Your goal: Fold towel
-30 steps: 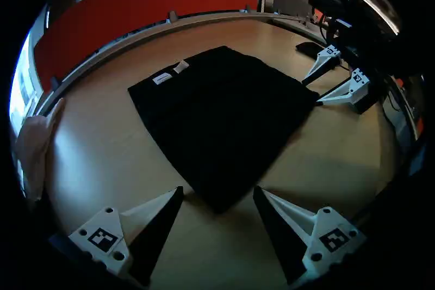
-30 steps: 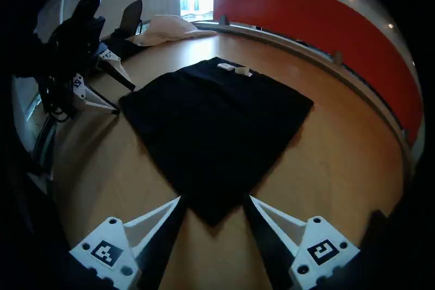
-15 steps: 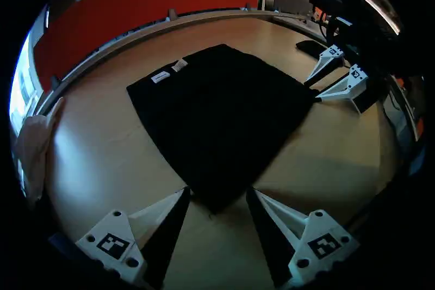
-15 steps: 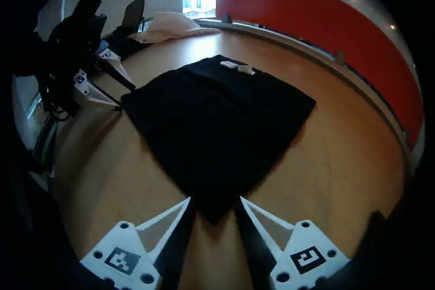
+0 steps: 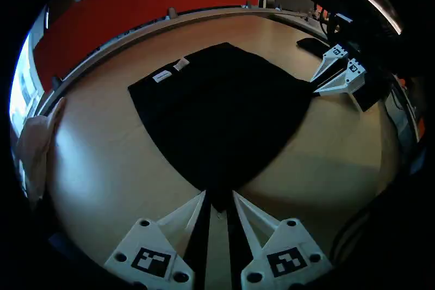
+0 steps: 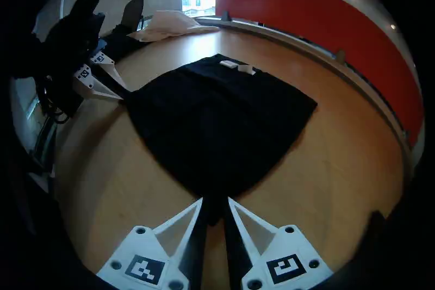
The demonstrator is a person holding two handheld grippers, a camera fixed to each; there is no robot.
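Left gripper view: my left gripper (image 5: 218, 205) and right gripper (image 5: 312, 87) each pinch a corner of the flat black cloth towel (image 5: 223, 110).
The towel lies spread on the pale wooden table (image 5: 98, 148), its near corner reaching between my left gripper's white fingers, which are drawn in to a narrow slit and press on it. In the right gripper view, my right gripper is equally narrow, nipping its own near corner. Two small white labels (image 6: 237, 67) sit near the towel's far corner.
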